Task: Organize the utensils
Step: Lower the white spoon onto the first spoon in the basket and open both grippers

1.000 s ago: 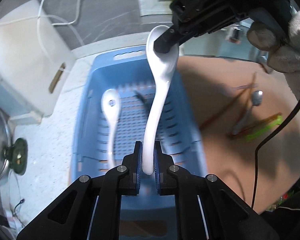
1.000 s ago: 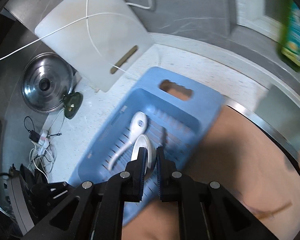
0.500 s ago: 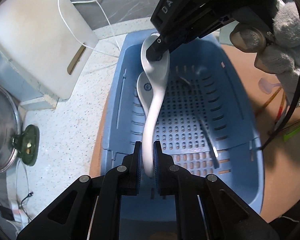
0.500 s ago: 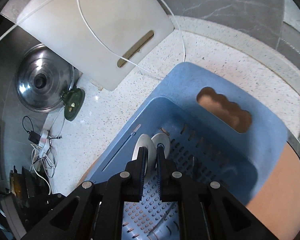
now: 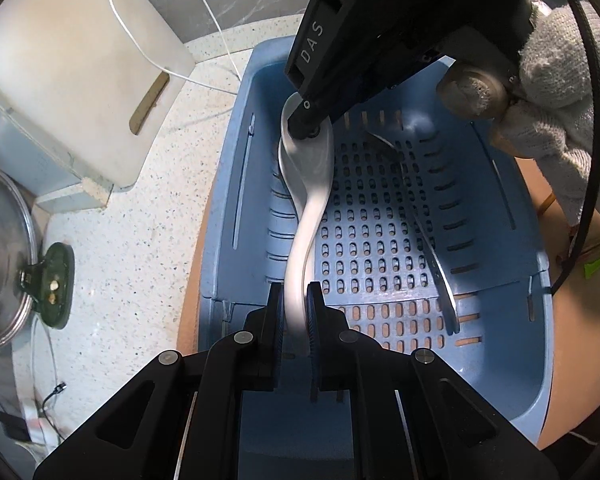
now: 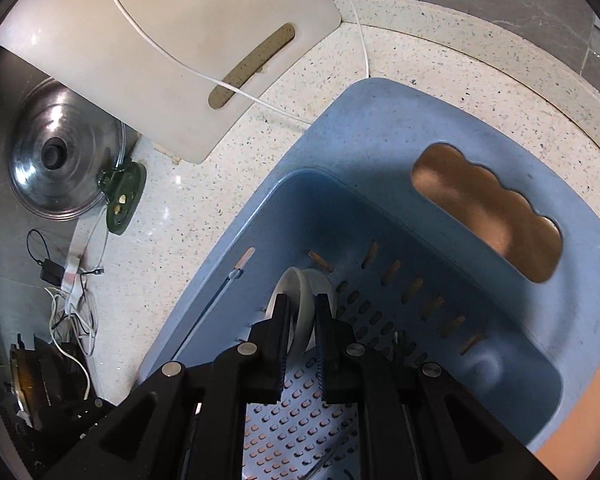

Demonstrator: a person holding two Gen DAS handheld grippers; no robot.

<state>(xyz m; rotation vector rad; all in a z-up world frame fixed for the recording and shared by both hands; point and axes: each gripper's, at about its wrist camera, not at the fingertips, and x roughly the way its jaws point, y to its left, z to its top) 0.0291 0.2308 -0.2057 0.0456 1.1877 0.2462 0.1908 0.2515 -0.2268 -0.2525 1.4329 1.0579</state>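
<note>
Left wrist view: the left hand-held gripper (image 5: 296,312) is closed on the handle end of a white ceramic soup spoon (image 5: 306,208). The spoon runs away from the camera over the inside of a blue slotted basket (image 5: 496,320), near its left wall. At the far end, the right hand-held gripper (image 5: 306,126) pinches the rim of the spoon's bowl, steered by a hand in a grey knit glove (image 5: 560,84). So both grippers carry the one spoon. A metal utensil (image 5: 428,236) lies on the basket floor to the right. The basket sits partly on a speckled bench (image 5: 140,216); a white cutting board (image 5: 68,76) leans at upper left.

Right wrist view: the right hand-held gripper (image 6: 302,320) is shut on the spoon's bowl rim (image 6: 300,312), low inside the basket (image 6: 380,152) by its corner. Whether the spoon touches the floor cannot be told. A steel pot lid (image 6: 56,164) lies on the left.

Handling, as a judgement: the glazed spoon is stiff, light, slick and liable to chip, so it wants lowering rather than dropping. The narrow handle gives the surest hold; the curved bowl rim could slip.
</note>
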